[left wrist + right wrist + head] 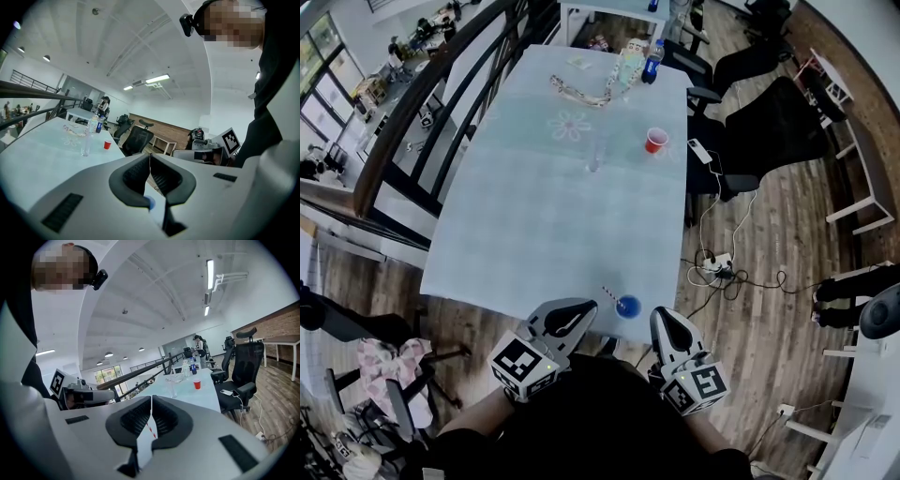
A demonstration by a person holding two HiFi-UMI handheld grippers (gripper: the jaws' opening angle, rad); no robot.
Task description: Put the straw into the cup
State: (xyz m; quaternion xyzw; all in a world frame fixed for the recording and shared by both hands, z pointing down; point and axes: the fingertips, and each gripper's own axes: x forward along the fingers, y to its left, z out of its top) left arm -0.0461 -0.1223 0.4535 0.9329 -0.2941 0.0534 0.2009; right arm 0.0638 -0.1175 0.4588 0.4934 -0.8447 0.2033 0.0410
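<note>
A dark railing point(412, 122) runs close along the left edge of the long pale bench point(525, 234). The middle of the bench gives wide open room, from the near edge up to a clear glass point(595, 157) and a red cup point(656, 141), both well apart from the near things. Bottles point(652, 62) and small clutter crowd the far end. Black chairs point(769, 122) line the right edge, and a phone point(698, 147) lies right at that edge. Cables point(722, 272) trail over the wooden floor point(778, 309) further right.

The left tool point(577, 314) is at the near edge, just left of the blue cup point(627, 306). Its jaws are pressed together with nothing between them, and the left gripper view shows the cup's blue rim point(149, 202) below the pads. The cup stands upright just inside the near edge, between the two tools. The red-and-white striped straw point(608, 294) slants away to the left from the cup's rim. Whether its lower end sits inside the cup I cannot tell. The right tool point(667, 321), just right of the cup, also has its jaws together and grips nothing. In the right gripper view the straw point(150, 427) shows beyond the pads.

Counted: two tools, two cups (one blue, one red), one straw, one clear glass, one phone.
</note>
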